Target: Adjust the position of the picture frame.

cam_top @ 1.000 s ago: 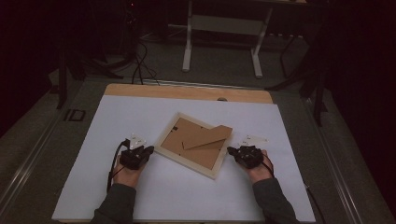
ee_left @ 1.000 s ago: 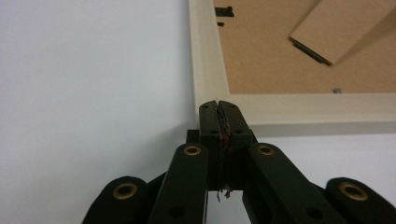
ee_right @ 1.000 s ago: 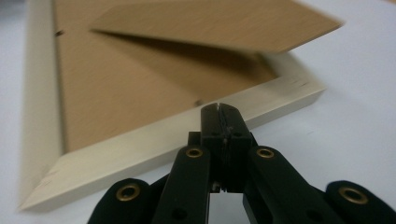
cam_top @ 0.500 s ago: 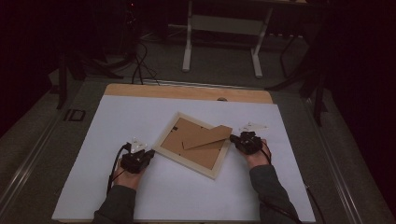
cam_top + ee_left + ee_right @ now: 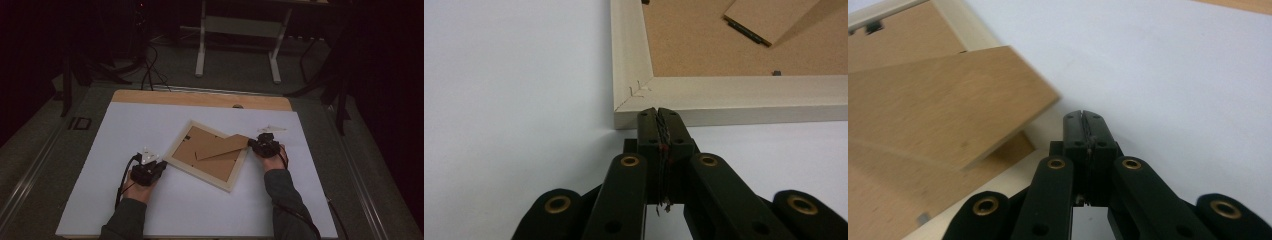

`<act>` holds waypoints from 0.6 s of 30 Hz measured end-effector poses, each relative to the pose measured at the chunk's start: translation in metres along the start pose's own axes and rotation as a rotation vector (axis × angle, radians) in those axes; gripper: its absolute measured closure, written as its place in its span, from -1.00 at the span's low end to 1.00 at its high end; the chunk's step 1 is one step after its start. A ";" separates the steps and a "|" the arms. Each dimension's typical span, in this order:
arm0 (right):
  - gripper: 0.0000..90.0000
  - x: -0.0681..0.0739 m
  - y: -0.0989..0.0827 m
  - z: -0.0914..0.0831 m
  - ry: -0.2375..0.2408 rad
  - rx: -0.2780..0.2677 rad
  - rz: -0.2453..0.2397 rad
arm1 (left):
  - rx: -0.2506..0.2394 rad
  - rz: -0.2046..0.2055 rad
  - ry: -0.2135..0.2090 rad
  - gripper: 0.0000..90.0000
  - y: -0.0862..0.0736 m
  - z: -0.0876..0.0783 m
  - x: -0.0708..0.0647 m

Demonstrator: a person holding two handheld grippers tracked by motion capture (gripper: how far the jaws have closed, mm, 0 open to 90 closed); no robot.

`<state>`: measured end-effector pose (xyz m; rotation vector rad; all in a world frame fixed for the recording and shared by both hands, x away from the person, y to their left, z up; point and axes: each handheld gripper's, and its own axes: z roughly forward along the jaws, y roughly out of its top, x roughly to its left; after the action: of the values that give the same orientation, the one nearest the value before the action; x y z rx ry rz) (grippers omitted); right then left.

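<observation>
The wooden picture frame (image 5: 207, 155) lies face down near the middle of your white surface (image 5: 200, 210), its cardboard easel stand (image 5: 222, 147) raised off the backing board. Your left claw (image 5: 658, 114) is clenched on nothing, its tips at the frame's near corner. Your right claw (image 5: 1083, 116) is clenched and empty too, beside the stand's free end.

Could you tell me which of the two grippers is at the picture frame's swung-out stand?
The right gripper, shut beside the stand; the left gripper sits shut at the frame's near corner instead.
</observation>
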<state>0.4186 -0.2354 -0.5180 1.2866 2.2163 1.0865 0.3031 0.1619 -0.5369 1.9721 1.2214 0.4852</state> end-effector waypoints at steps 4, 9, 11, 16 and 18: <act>0.99 -0.003 0.002 0.004 -0.011 0.001 0.024 | 0.002 0.002 -0.001 1.00 0.000 0.000 -0.001; 0.99 -0.006 0.004 0.008 -0.016 0.007 0.037 | 0.003 0.000 -0.003 1.00 -0.001 0.000 -0.001; 0.99 -0.007 0.004 0.009 -0.016 0.012 0.044 | 0.004 0.006 -0.003 1.00 -0.001 0.000 -0.001; 1.00 -0.008 0.007 0.011 -0.007 0.026 0.043 | 0.011 0.009 -0.009 1.00 -0.001 0.001 -0.004; 1.00 -0.008 0.008 0.012 -0.002 0.031 0.040 | 0.017 0.013 -0.010 1.00 -0.002 0.003 -0.005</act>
<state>0.4349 -0.2350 -0.5200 1.3504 2.2234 1.0686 0.3019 0.1570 -0.5396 1.9962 1.2110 0.4723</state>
